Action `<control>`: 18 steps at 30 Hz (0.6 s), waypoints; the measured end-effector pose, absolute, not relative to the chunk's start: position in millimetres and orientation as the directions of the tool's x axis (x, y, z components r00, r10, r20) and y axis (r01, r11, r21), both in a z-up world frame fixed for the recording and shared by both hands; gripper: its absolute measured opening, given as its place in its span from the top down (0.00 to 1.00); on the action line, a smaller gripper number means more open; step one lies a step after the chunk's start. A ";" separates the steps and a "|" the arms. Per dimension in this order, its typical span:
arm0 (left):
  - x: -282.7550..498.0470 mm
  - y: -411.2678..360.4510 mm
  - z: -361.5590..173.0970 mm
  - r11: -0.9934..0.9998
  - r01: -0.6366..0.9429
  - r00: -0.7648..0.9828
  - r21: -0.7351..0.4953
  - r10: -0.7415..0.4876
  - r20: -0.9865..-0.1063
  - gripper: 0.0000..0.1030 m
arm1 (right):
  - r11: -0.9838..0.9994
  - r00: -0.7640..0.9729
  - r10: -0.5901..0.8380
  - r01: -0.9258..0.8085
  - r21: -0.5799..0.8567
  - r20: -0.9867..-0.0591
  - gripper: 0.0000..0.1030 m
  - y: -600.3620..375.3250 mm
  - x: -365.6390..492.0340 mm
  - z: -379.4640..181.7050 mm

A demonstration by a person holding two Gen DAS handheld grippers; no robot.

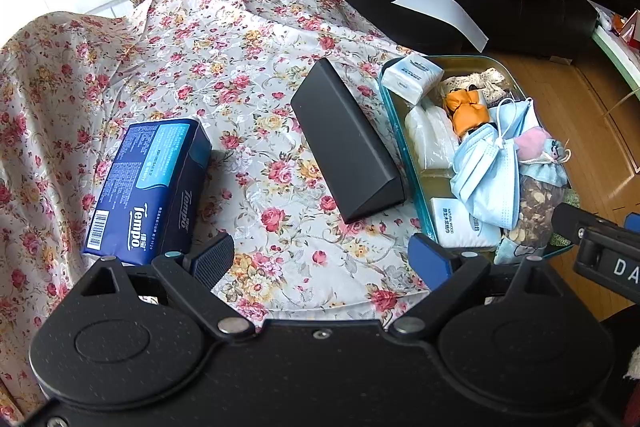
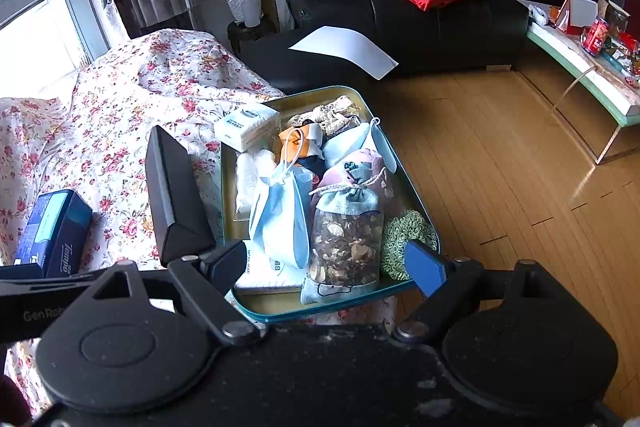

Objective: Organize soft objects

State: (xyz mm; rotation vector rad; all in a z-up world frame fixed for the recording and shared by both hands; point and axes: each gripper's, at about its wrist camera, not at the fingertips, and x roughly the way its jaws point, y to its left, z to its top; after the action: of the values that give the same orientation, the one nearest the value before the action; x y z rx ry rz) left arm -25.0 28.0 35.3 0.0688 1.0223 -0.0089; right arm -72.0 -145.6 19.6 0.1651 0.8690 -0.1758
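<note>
The floral cloth is thin printed fabric with a slight sheen, creased at twelve o'clock. The blue tissue pack wears glossy plastic film. The black wedge-shaped box looks smooth and matt. The tray has a glossy enamelled rim and a dull gold floor. In it, the face masks are soft non-woven cloth; the sachet is sheer mesh with a coarse woven top. At three o'clock the wooden floor shines.

left gripper: black frame, silver rivets | fingers: blue pads
</note>
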 end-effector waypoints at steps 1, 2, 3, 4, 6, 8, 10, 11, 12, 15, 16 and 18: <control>-25.2 27.9 35.1 0.998 0.040 0.521 0.054 0.025 -0.853 0.12 | 0.973 0.633 -0.085 0.219 0.072 -0.770 0.16 -145.3 -71.7 19.7; -25.6 27.8 35.0 0.998 0.040 0.521 0.055 0.026 -0.853 0.12 | 0.973 0.632 -0.085 0.218 0.071 -0.770 0.16 -145.5 -71.5 19.4; -25.7 27.9 34.6 0.998 0.042 0.520 0.057 0.027 -0.854 0.12 | 0.974 0.632 -0.086 0.218 0.070 -0.771 0.16 -145.2 -71.1 19.1; -26.1 28.0 34.2 0.997 0.043 0.519 0.058 0.027 -0.855 0.12 | 0.974 0.631 -0.086 0.217 0.069 -0.771 0.16 -145.0 -70.8 18.8; -26.4 28.0 33.2 0.997 0.046 0.515 0.060 0.028 -0.856 0.12 | 0.974 0.630 -0.086 0.216 0.068 -0.772 0.16 -144.6 -70.2 18.3; -26.5 28.2 31.8 0.997 0.047 0.511 0.062 0.030 -0.859 0.12 | 0.974 0.628 -0.085 0.216 0.068 -0.774 0.16 -144.4 -69.7 18.0; -26.7 28.2 30.6 0.997 0.048 0.507 0.063 0.030 -0.862 0.12 | 0.974 0.626 -0.085 0.215 0.066 -0.775 0.16 -144.1 -69.2 17.5; -26.9 28.3 30.1 0.997 0.048 0.505 0.063 0.030 -0.863 0.12 | 0.975 0.626 -0.085 0.214 0.066 -0.775 0.16 -144.0 -68.9 17.3; -26.9 28.2 29.7 0.997 0.049 0.503 0.064 0.030 -0.864 0.12 | 0.975 0.625 -0.085 0.214 0.065 -0.776 0.16 -143.9 -68.7 17.1; -27.5 28.1 28.7 0.997 0.051 0.499 0.065 0.031 -0.866 0.12 | 0.975 0.623 -0.084 0.213 0.065 -0.778 0.16 -143.6 -68.0 16.4; -27.6 27.7 28.4 0.996 0.053 0.498 0.066 0.031 -0.867 0.12 | 0.975 0.622 -0.084 0.213 0.065 -0.778 0.16 -143.3 -67.9 16.0; -28.0 27.3 28.1 0.996 0.054 0.496 0.065 0.029 -0.868 0.12 | 0.975 0.621 -0.083 0.211 0.064 -0.779 0.16 -142.6 -67.8 15.7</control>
State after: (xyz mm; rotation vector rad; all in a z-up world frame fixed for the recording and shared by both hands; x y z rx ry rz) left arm -28.0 27.3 28.1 0.0874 1.0518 -0.0151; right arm -67.8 -142.6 15.7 0.1554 0.8850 -0.1702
